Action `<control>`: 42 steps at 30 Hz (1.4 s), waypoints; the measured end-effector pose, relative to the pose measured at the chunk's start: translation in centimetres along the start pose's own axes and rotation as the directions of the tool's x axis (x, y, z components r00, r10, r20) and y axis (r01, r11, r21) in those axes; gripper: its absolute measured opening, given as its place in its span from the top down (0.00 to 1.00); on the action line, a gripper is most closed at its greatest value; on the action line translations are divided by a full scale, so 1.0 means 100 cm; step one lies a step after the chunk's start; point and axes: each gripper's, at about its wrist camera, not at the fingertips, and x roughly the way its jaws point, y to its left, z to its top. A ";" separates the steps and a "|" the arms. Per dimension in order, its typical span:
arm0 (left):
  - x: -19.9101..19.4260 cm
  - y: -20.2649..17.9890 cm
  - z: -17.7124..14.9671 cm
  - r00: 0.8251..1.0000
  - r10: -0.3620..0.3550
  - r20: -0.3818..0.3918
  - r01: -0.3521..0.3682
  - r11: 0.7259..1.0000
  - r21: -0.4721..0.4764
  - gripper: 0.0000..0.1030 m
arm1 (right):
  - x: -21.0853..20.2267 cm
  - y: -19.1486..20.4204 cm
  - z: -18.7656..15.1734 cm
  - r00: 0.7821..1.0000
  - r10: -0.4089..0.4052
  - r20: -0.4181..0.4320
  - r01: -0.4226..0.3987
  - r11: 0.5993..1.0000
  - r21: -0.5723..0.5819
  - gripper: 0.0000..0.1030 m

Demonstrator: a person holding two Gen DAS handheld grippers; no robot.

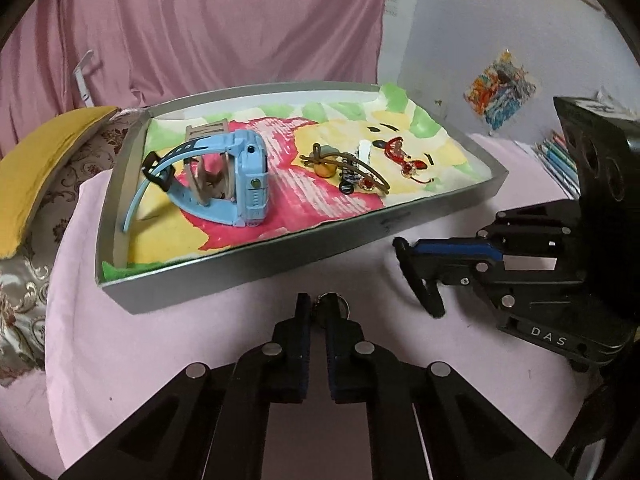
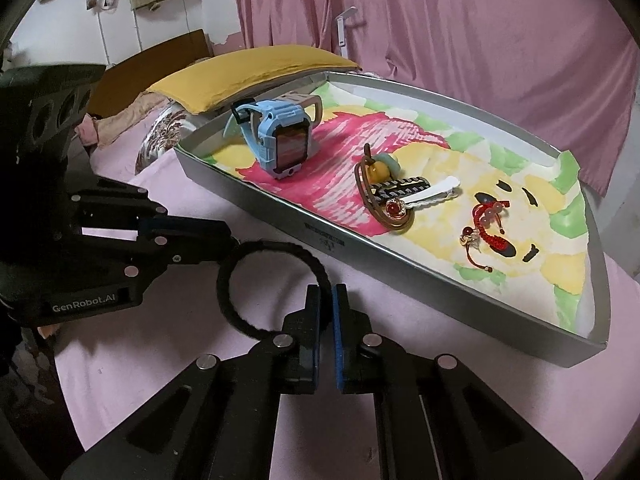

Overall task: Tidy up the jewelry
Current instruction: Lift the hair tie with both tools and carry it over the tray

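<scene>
Your task's thing in hand is a black hair tie [image 2: 272, 288], a textured, ribbed ring of dull black, lying on the pink sheet [image 2: 160, 360] of the bed at centre-left of the right wrist frame, just in front of the tray's near wall. Your right tool [image 2: 327, 332] has its blue-padded fingers drawn together and clamped on the ring's lower right arc. Your left tool [image 2: 224, 240] enters from the left of that frame with its fingers together, nipping the ring's upper left arc; in its own view the left tool [image 1: 318, 320] shows a small metallic piece [image 1: 334, 304] at its tips, identity unclear. The grey tray [image 2: 400, 280] fills the upper right, lined with a painted paper in pink, yellow and green. Inside it stand a light blue watch [image 2: 280, 144] upright on its strap at the left end, a brown cord bracelet [image 2: 380, 196] with a yellow bead at centre, and a red knotted bracelet [image 2: 486, 224] toward the right. A yellow cushion [image 2: 256, 68] lies beyond the tray, upper centre.
</scene>
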 end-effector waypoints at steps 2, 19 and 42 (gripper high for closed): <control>-0.001 -0.001 -0.002 1.000 -0.001 0.010 0.001 1.000 -0.010 0.94 | -0.003 -0.001 -0.001 1.000 -0.002 0.013 0.002 1.000 0.009 0.95; -0.043 -0.018 0.013 0.955 0.054 0.290 -0.031 0.996 -0.083 0.94 | -0.052 -0.020 -0.005 0.964 -0.089 0.250 0.058 0.990 0.127 0.95; -0.021 -0.027 0.086 0.806 0.172 0.567 -0.123 0.985 -0.125 0.94 | -0.062 -0.052 0.060 0.759 -0.408 0.507 0.303 0.911 0.280 0.95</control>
